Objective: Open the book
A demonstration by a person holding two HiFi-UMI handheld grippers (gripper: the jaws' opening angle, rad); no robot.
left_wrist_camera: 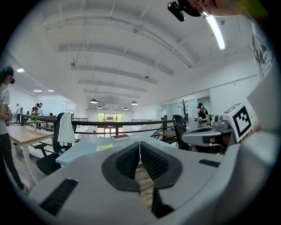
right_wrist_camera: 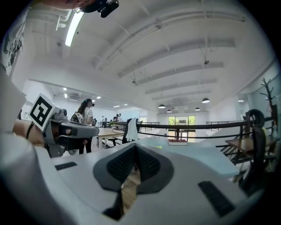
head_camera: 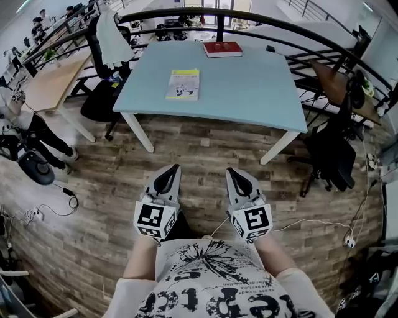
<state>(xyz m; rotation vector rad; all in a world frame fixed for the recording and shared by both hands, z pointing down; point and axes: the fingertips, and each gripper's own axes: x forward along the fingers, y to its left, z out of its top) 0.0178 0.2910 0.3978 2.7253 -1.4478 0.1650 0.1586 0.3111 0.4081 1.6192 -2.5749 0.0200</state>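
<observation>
Two books lie on the light blue table (head_camera: 249, 93): a thin yellow-green one (head_camera: 182, 84) near its left front, closed, and a closed red one (head_camera: 222, 49) at the far edge. From the left gripper view the yellow one (left_wrist_camera: 104, 147) and the red one (left_wrist_camera: 120, 137) show small and far off. Both grippers hover side by side over the wooden floor, close to the person's body and well short of the table. My left gripper (head_camera: 173, 168) (left_wrist_camera: 139, 144) is shut and empty. My right gripper (head_camera: 232, 170) (right_wrist_camera: 135, 147) is likewise shut with nothing in it.
A black railing (head_camera: 249, 15) curves behind the table. Black office chairs stand at the left (head_camera: 99, 99) and right (head_camera: 333, 155) of it. A wooden desk (head_camera: 53, 81) and a person (head_camera: 25, 124) are at the far left. Cables (head_camera: 62, 199) lie on the floor.
</observation>
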